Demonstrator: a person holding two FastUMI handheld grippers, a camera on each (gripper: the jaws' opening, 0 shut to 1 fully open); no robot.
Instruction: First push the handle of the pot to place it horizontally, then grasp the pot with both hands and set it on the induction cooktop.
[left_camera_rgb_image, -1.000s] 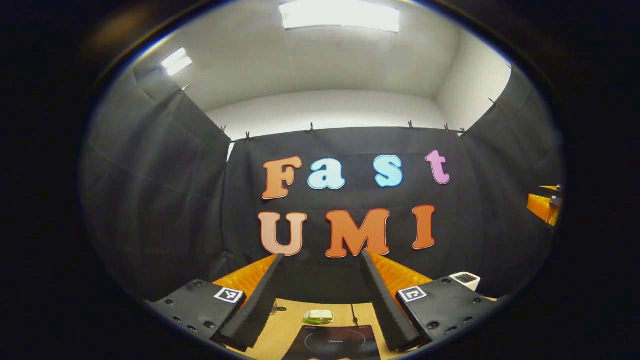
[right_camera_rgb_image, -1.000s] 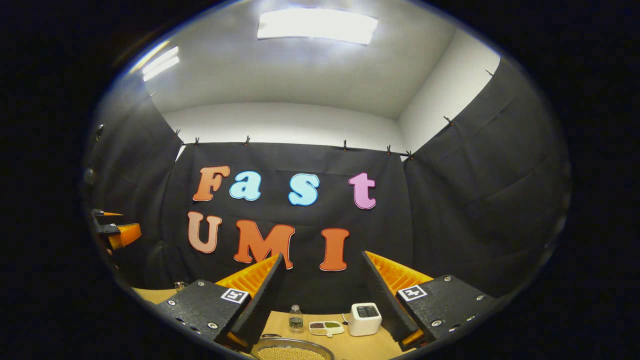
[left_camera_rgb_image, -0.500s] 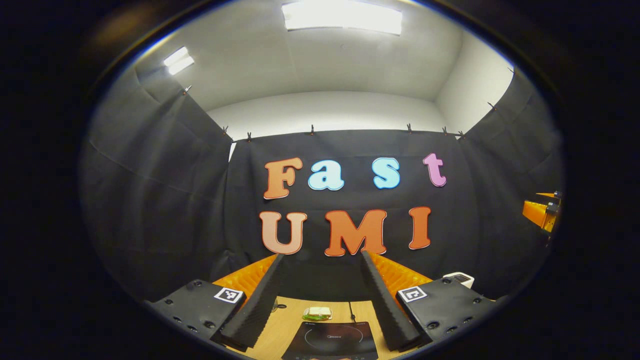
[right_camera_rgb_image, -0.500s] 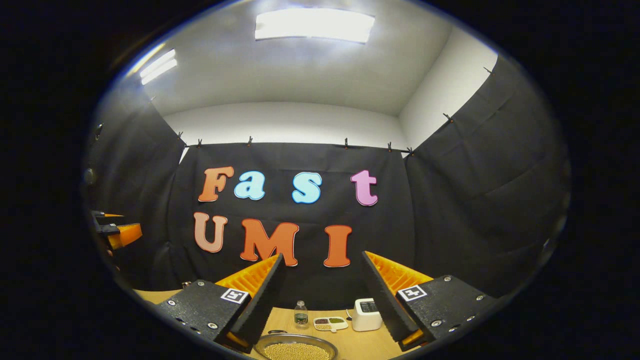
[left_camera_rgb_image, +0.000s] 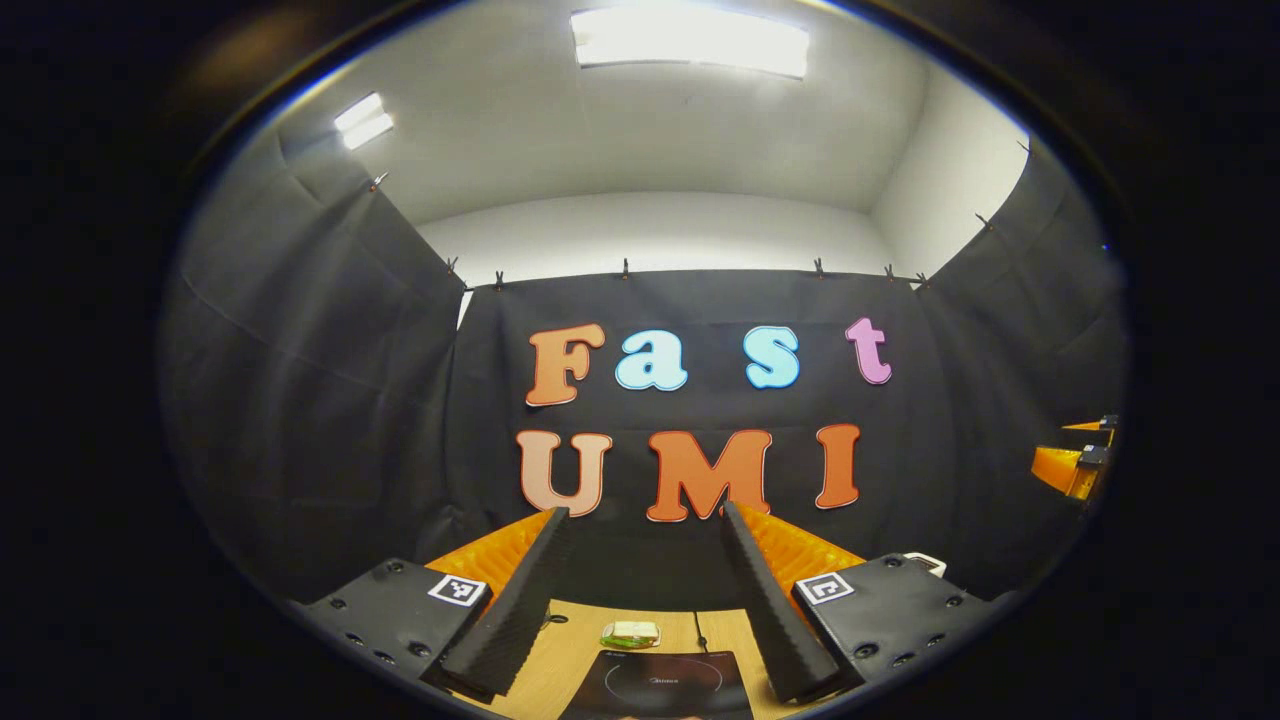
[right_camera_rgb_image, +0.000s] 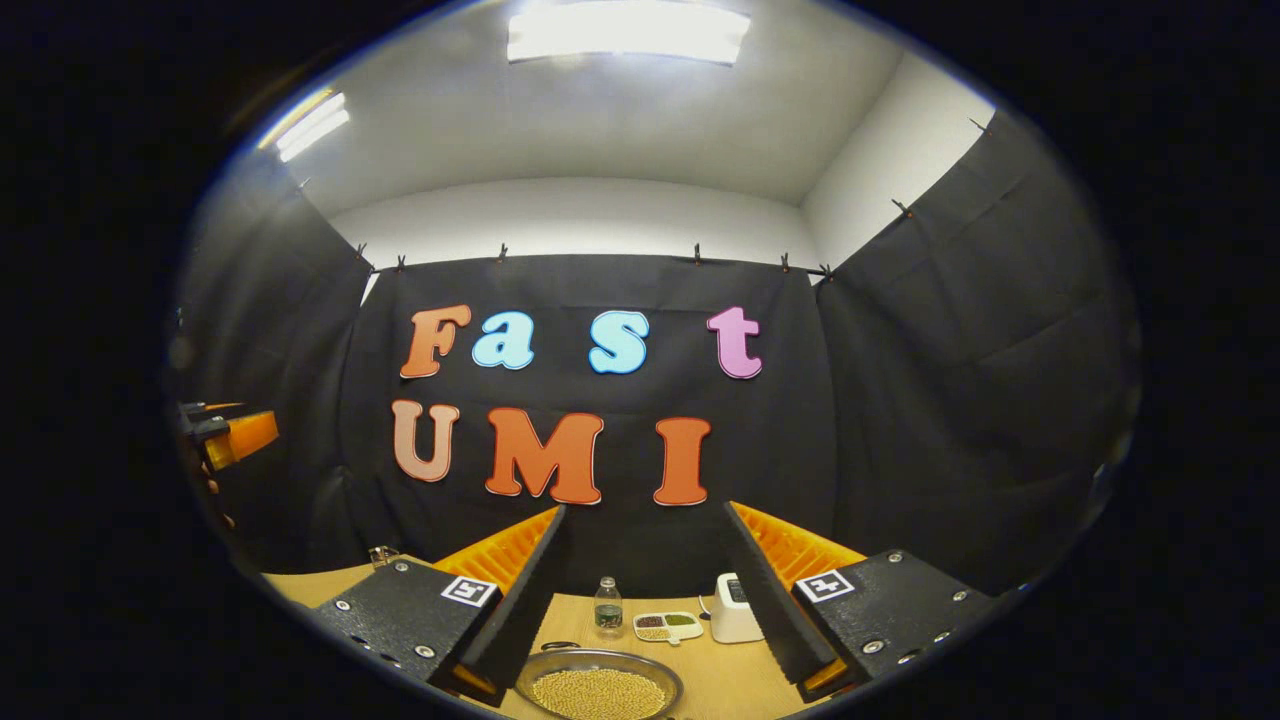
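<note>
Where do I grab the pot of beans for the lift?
Pinch the pot by its thin rim on opposite sides, one gripper from each side. It is wide, shallow and full of beans, so tilting would probably spill.

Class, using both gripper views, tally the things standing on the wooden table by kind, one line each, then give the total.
Induction cooktop: 1
Pan of beans: 1
Bottle: 1
Divided dish: 1
White appliance: 1
Sandwich: 1
Total: 6
</note>
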